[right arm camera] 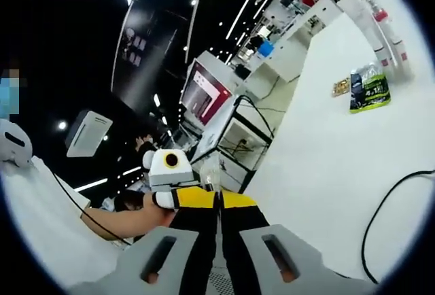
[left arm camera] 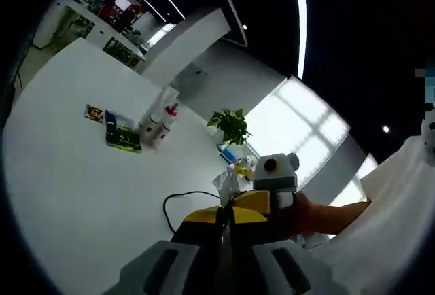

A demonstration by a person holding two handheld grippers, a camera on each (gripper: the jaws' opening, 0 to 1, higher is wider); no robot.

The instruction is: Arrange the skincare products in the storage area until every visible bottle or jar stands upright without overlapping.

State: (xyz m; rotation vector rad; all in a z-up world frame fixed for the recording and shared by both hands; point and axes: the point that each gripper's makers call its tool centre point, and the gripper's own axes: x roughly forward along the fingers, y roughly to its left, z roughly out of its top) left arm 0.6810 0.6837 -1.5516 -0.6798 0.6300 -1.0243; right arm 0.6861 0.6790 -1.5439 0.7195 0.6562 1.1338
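Observation:
Two white bottles with red caps (left arm camera: 160, 121) stand close together far out on the white table (left arm camera: 75, 193). Beside them lie a green packet (left arm camera: 122, 136) and a small packet (left arm camera: 94, 113). My left gripper (left arm camera: 224, 226) is shut, its yellow-and-black jaws pressed together with nothing between them. The right gripper (left arm camera: 280, 198), held in a hand (left arm camera: 314, 215), sits just to its right. In the right gripper view the bottles (right arm camera: 382, 28) and green packet (right arm camera: 370, 88) lie far off at the upper right. My right gripper (right arm camera: 219, 208) is shut and empty, with the left gripper (right arm camera: 166, 198) alongside.
A potted plant (left arm camera: 231, 125) stands at the table's far edge, with small blue and yellow items (left arm camera: 236, 162) and a crinkled clear wrapper (left arm camera: 226, 183) below it. A black cable (left arm camera: 178, 203) loops across the table near the jaws. Desks and a red screen (right arm camera: 204, 94) stand beyond.

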